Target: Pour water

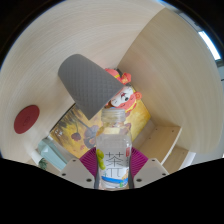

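Claw (113, 170) clamped on bottle (114, 150) | bottle base hidden | grey cup (90, 82) beyond

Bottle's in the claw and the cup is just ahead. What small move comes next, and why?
Probably tip a little further toward the grey tapered cup. The claw grips the clear plastic water bottle with white label, whose neck points at the cup but sits below its rim. Whether the cap is off cannot be told.
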Available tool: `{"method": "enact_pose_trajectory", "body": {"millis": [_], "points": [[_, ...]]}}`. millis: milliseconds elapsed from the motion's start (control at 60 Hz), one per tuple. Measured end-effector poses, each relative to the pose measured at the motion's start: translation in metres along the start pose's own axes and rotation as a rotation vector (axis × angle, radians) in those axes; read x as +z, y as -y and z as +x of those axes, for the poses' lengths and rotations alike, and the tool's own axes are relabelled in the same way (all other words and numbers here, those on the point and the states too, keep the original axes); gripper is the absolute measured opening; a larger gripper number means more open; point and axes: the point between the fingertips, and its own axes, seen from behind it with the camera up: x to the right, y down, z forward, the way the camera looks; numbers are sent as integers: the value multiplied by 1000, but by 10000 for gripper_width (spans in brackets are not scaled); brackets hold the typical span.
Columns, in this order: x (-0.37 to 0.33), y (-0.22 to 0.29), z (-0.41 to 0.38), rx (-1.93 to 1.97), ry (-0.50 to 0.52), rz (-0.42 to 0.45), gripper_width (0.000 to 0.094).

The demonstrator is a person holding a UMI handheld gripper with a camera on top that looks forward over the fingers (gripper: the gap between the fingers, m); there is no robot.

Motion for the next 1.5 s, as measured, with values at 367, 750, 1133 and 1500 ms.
{"method": "enact_pose_trajectory", "body": {"millis": [367, 750, 1133, 1500], "points": [[-1, -74, 20, 974, -8, -237, 395], [-25, -72, -70, 2244, 139, -439, 415], [-33, 13, -140, 2338, 280, -452, 412], [-41, 22, -147, 2355, 309, -486, 613]]}}
